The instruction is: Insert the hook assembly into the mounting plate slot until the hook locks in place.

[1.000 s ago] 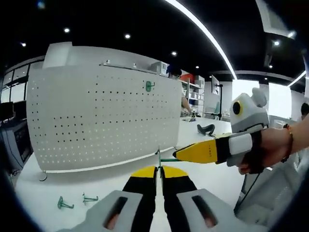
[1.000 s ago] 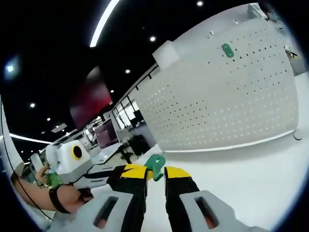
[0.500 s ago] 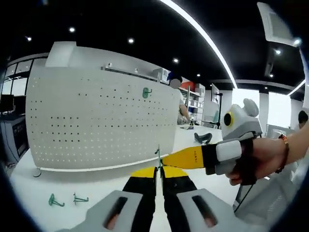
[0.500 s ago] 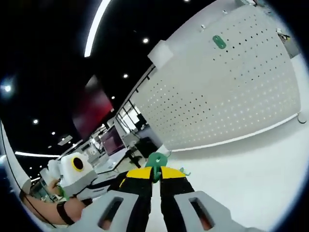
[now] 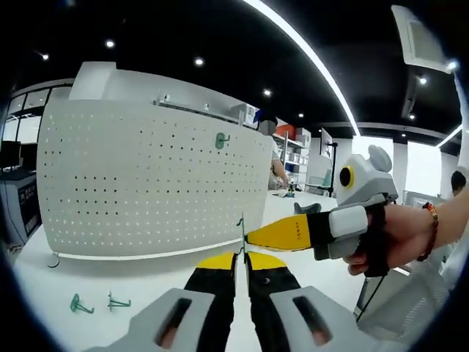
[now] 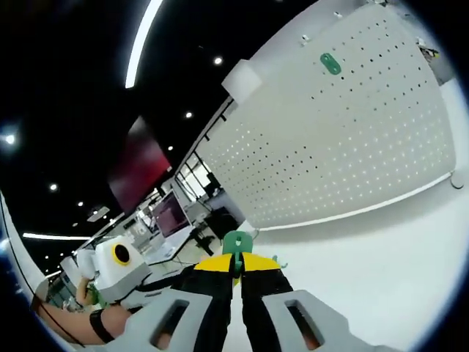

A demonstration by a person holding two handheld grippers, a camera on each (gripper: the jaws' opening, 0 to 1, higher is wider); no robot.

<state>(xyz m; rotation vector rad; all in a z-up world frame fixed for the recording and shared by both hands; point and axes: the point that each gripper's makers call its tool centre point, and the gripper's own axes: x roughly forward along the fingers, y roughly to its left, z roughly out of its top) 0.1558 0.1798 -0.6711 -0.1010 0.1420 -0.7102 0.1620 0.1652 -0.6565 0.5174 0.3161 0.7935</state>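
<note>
Since a second ago, your right gripper (image 6: 236, 265) has drawn its jaws together on the green hook (image 6: 237, 243); they stood apart with the hook between them, and now they pinch it with no gap showing. In the left gripper view that gripper's yellow tip comes in from 3 o'clock and meets the hook's thin green stem (image 5: 241, 233) just above your left gripper (image 5: 241, 258), whose jaws are also narrow on the stem's foot.

You're in the hand-over and regrip step, I'd judge, with insertion not yet begun. The white perforated mounting plate (image 5: 146, 183) stands upright well beyond both grippers, with one green hook already seated (image 5: 220, 140) at about 12 o'clock. Two spare hooks (image 5: 95, 303) lie on the white table (image 5: 132, 275) at 8 o'clock.

Next, ease your left jaws off, carry the hook to the plate with the right, square its tabs to a slot, then press until it locks.
</note>
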